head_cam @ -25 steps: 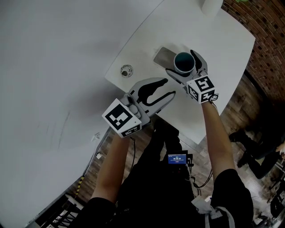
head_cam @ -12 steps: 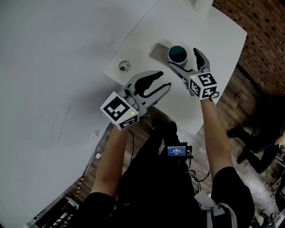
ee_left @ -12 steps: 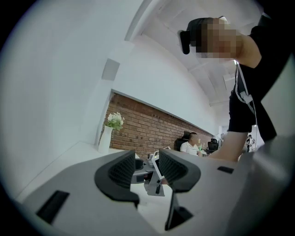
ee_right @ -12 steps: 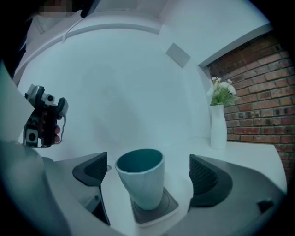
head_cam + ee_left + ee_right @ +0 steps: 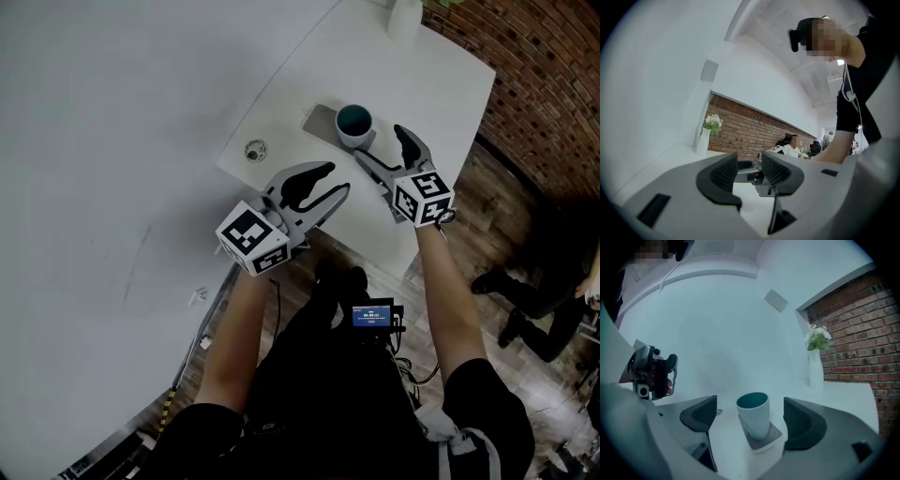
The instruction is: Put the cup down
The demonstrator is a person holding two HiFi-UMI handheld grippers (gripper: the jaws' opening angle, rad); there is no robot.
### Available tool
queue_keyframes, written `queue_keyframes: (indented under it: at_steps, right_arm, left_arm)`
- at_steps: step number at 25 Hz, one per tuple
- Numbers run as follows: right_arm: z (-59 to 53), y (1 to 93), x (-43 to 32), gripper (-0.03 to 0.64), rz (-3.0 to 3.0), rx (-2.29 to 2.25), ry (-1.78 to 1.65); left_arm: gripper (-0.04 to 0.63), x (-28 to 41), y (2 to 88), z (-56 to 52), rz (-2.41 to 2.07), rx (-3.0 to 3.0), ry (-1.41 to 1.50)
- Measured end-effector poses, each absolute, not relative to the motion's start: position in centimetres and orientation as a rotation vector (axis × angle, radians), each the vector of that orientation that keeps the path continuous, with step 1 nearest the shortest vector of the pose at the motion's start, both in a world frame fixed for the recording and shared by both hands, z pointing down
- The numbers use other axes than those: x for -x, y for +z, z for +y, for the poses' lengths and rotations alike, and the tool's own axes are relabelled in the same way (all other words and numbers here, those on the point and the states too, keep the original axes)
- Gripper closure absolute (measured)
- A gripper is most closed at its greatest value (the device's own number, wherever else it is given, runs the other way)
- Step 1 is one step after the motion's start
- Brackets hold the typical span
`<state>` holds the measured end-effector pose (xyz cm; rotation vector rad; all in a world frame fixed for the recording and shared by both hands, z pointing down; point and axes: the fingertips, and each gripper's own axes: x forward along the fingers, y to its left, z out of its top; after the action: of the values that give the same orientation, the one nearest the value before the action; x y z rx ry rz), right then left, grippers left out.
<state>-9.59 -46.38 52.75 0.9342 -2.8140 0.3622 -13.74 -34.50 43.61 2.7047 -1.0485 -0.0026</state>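
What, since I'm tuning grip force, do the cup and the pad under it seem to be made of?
Cup: pale, smooth and matte outside, teal inside, with a thick even rim; glazed ceramic or hard plastic, the look leaves it open.
Pad: grey, matte, with rounded corners and a ringed recess; probably moulded plastic or silicone.

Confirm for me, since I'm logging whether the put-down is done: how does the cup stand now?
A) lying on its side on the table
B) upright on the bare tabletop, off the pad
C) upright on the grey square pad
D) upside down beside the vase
C: the cup stands upright, mouth up, on the grey square pad, which lies on the white table; the vase is well behind it.
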Motion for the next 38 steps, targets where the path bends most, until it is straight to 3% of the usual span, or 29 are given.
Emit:
queue_keyframes:
  at_steps: [13, 28, 34, 38]
  right_arm:
    - [-39.7, 50.8, 9.2, 0.288, -2.817, -0.772, 0.367]
    - [-35.1, 49.1, 5.8, 0.525, -2.817, -0.849, 0.533]
    - [-34.0, 48.3, 4.4, 0.571, -2.817, -0.890, 0.553]
    - [-33.4, 47.6, 4.3, 0.582, -2.825, -0.892, 0.563]
  left_arm:
    - [0.433, 13.1, 42.9, -32.4, -1.069, -2.684, 0.000]
    - [0.442, 12.0, 43.0, -31.2, -1.025, -2.723, 0.040]
    - [0.490, 10.7, 43.0, -30.2, -0.966, -2.754, 0.045]
    - [0.566, 10.2, 43.0, -29.3, -0.927, -2.773, 0.042]
